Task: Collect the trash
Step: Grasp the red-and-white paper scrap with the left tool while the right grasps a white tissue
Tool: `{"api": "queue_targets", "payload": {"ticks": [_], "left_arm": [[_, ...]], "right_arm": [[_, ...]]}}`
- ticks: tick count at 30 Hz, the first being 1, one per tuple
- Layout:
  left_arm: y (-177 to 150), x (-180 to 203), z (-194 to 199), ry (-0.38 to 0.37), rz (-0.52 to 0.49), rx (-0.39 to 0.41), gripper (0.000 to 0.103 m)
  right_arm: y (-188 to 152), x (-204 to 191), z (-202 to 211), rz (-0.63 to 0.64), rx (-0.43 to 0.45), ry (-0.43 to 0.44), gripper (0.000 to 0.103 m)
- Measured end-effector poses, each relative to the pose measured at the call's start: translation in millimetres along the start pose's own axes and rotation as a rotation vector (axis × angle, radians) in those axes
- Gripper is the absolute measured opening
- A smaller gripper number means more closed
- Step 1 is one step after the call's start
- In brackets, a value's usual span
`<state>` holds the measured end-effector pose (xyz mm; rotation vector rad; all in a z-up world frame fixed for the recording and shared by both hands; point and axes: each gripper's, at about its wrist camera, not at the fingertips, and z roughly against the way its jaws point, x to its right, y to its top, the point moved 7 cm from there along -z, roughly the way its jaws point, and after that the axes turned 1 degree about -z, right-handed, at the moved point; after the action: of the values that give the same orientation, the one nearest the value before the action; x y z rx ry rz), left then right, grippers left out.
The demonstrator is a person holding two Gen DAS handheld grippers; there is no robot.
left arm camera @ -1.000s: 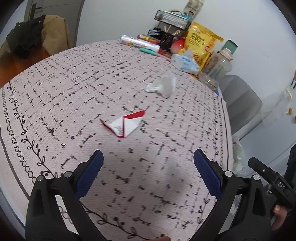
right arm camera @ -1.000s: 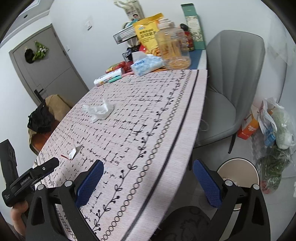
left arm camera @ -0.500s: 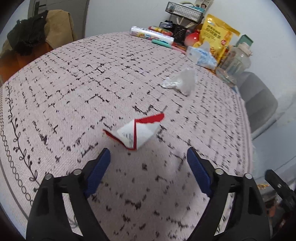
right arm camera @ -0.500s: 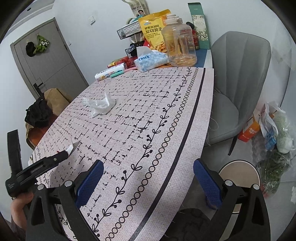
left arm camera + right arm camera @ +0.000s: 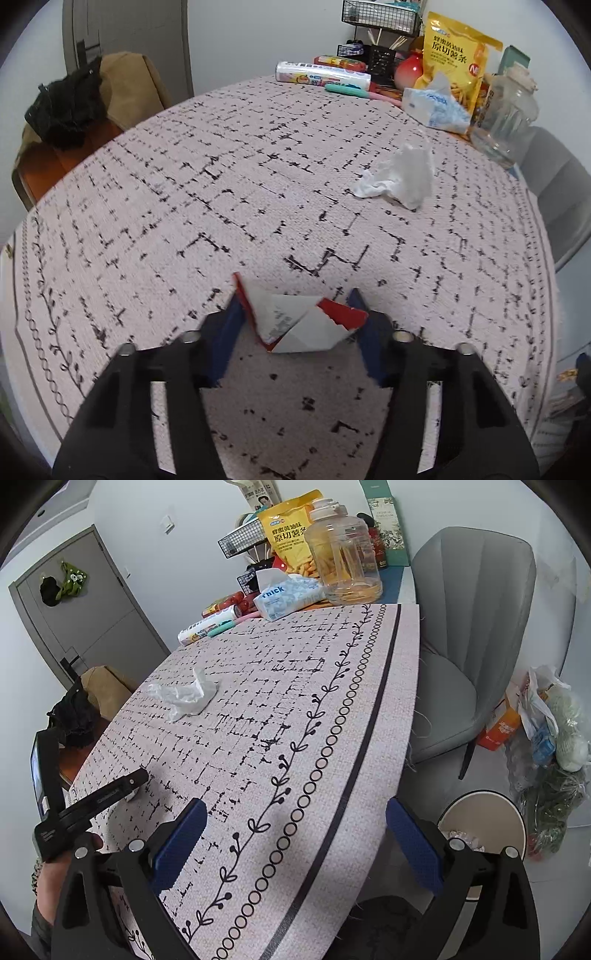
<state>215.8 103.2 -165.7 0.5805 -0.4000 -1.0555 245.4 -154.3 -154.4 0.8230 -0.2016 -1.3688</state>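
Note:
A torn red-and-white wrapper (image 5: 299, 321) lies on the patterned tablecloth between the blue fingers of my left gripper (image 5: 295, 314); the jaws stand narrowed around it, touching its edges. A crumpled white tissue (image 5: 400, 179) lies farther off to the right, also in the right wrist view (image 5: 184, 696). My right gripper (image 5: 295, 830) is open and empty above the table's near edge. A round bin (image 5: 484, 819) with trash in it stands on the floor to its right. The left gripper (image 5: 92, 797) shows at the left.
Along the far table edge stand a tissue pack (image 5: 434, 107), yellow snack bag (image 5: 456, 55), clear jug (image 5: 343, 557), wire rack and roll (image 5: 323, 75). A grey chair (image 5: 469, 627) is beside the table. Bags (image 5: 550, 731) lie on the floor.
My left gripper has moved forward and down onto the wrapper and its jaws have closed in around it. The right gripper has drifted slightly and stays open.

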Motion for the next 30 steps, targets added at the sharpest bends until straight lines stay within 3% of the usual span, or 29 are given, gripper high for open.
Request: {"api": "queue_targets", "payload": {"ticks": [2,9,21,30], "left_arm": [[1,-3,2,-0.037,0.022,0.005,0.039],[7,-29,14,-0.080,0.092,0.037,0.037],[21,-86,30,-0.087,0.199,0.091,0.037],[18,-132,25,-0.073,0.270,0.094,0.037]], "right_arm": [[3,-5,-3,0.008,-0.002,0.002,0.095],[20,-42,-20,0.088,-0.002,0.027,0.095],[58,-121,-69,0.244,-0.006,0.033,0.095],[69,-162,-112,0.284,-0.014,0.003,0.095]]}}
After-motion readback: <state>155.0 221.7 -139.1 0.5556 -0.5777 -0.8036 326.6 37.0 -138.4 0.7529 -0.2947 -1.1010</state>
